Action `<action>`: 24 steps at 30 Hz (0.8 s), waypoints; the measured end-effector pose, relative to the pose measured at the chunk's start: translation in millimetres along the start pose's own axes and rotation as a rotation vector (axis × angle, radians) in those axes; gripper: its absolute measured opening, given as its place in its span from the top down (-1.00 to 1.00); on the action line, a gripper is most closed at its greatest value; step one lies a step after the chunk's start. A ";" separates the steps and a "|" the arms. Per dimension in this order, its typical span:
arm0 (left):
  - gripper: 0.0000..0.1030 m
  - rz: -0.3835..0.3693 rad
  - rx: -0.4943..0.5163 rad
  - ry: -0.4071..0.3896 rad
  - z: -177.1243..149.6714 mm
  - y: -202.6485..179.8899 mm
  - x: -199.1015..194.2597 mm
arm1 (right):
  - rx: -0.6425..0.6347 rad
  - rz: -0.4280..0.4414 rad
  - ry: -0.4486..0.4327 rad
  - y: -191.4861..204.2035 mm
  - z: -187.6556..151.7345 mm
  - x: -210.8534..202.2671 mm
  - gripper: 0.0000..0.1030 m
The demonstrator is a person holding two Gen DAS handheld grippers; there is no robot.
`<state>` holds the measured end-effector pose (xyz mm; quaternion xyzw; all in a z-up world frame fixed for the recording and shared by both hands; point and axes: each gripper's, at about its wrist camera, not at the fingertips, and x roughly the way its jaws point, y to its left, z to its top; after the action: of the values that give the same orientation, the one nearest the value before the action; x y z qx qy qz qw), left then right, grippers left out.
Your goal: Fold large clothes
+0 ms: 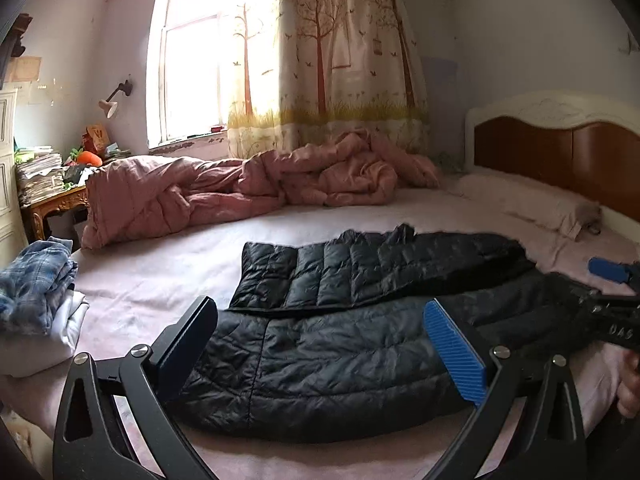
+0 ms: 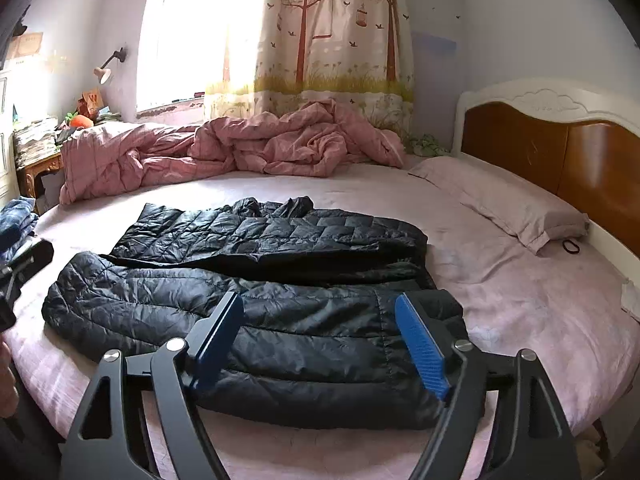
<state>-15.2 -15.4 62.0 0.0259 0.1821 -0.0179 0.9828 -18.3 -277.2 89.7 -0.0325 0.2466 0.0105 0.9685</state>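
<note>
A black quilted puffer jacket (image 1: 340, 340) (image 2: 280, 280) lies flat on the pink bed sheet, folded lengthwise, with its upper layer lying over the far half. My left gripper (image 1: 320, 340) is open just above the jacket's near left part, with nothing between its fingers. My right gripper (image 2: 320, 332) is also open, wide, over the jacket's near right part close to the front hem; its pads do not press on the cloth. In the left wrist view a blue pad (image 1: 608, 270) of the right gripper shows at the right edge. In the right wrist view a black finger (image 2: 36, 254) of the left gripper shows at the left edge.
A crumpled pink quilt (image 1: 248, 192) (image 2: 224, 152) lies along the bed's far side. A pillow (image 2: 500, 200) rests against the wooden headboard (image 2: 560, 148). Folded clothes (image 1: 36, 292) are stacked at the bed's left edge, near a cluttered side table (image 1: 48, 196). Bare sheet (image 2: 520, 300) lies right of the jacket.
</note>
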 end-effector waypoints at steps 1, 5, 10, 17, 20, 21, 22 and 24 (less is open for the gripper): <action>-0.99 -0.016 0.004 0.022 -1.9 -1.3 2.1 | 0.003 0.006 0.003 0.4 -1.1 0.6 -0.58; -0.99 -0.043 0.002 0.102 -14.4 -5.4 7.5 | -0.014 0.005 0.007 2.3 -4.3 3.0 -0.65; -0.99 -0.006 0.181 0.155 -34.5 -29.5 10.6 | -0.095 0.001 0.035 10.1 -10.3 6.1 -0.65; -0.99 -0.059 0.371 0.285 -64.1 -61.6 33.0 | -0.348 0.070 0.112 48.2 -31.9 15.9 -0.65; -0.99 -0.041 0.385 0.304 -72.5 -63.0 42.3 | -0.404 0.101 0.145 60.0 -41.7 20.0 -0.65; -0.99 -0.033 0.387 0.310 -75.0 -62.1 46.2 | -0.429 0.096 0.150 63.6 -45.6 21.8 -0.65; -0.99 -0.027 0.384 0.314 -76.0 -60.0 50.5 | -0.447 0.089 0.151 65.5 -48.7 22.6 -0.65; -0.99 -0.004 0.381 0.328 -79.5 -56.3 60.1 | -0.493 0.068 0.158 69.9 -56.4 27.5 -0.65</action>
<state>10.0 -68.5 -36.1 0.2126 0.3324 -0.0493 0.9175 -23.6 -211.1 23.1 -0.2603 0.3124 0.1001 0.9081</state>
